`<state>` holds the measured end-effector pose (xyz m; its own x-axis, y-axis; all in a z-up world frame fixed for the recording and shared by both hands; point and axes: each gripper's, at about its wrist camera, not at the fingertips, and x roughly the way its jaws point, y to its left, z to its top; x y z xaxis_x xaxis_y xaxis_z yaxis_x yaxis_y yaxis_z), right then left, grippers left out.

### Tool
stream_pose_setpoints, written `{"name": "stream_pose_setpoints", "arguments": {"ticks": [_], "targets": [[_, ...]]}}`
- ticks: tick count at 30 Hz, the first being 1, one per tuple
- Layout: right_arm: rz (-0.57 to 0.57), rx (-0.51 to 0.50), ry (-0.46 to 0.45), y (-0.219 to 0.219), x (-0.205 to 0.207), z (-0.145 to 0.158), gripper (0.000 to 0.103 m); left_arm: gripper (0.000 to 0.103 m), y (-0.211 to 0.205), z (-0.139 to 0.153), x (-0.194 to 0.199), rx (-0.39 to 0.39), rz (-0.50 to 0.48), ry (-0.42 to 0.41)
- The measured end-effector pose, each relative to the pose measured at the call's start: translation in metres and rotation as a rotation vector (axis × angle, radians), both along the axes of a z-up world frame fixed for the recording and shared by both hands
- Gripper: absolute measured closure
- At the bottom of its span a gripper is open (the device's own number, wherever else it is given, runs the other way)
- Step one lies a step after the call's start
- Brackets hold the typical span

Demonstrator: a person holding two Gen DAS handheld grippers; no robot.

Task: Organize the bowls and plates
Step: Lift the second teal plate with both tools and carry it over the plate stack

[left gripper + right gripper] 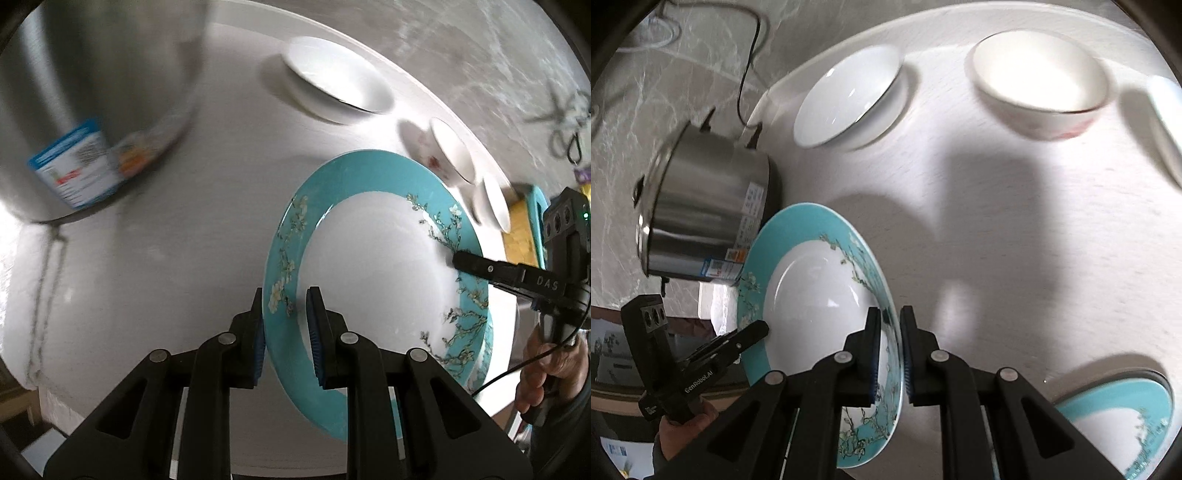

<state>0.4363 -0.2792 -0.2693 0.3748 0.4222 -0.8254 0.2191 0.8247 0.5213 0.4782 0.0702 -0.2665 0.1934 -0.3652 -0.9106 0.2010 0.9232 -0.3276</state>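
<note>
Both hand-held grippers clamp one teal plate: the left hand-held gripper [284, 325] on its near-left rim, the right hand-held gripper [889, 350] on the opposite rim. The plate [369, 258] hangs tilted above the desk [1015, 229]; a second plate [1115, 424] lies near right, probably its destination.

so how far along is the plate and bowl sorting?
Nothing looks stacked yet. In hand: both the left gripper and right gripper clamp opposite rims of one teal plate, lifted off the table. Left: a second teal plate and the scattered white bowls.
</note>
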Motion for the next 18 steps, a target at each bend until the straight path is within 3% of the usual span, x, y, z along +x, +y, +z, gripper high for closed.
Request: {"name": "stream_pose_setpoints", "arguments": {"ticks": [18], "targets": [[-0.245, -0.022, -0.031, -0.126, -0.139, 0.015, 0.089, 0.085, -0.174, 0.026, -0.072, -0.008, -0.267, -0.028]]}}
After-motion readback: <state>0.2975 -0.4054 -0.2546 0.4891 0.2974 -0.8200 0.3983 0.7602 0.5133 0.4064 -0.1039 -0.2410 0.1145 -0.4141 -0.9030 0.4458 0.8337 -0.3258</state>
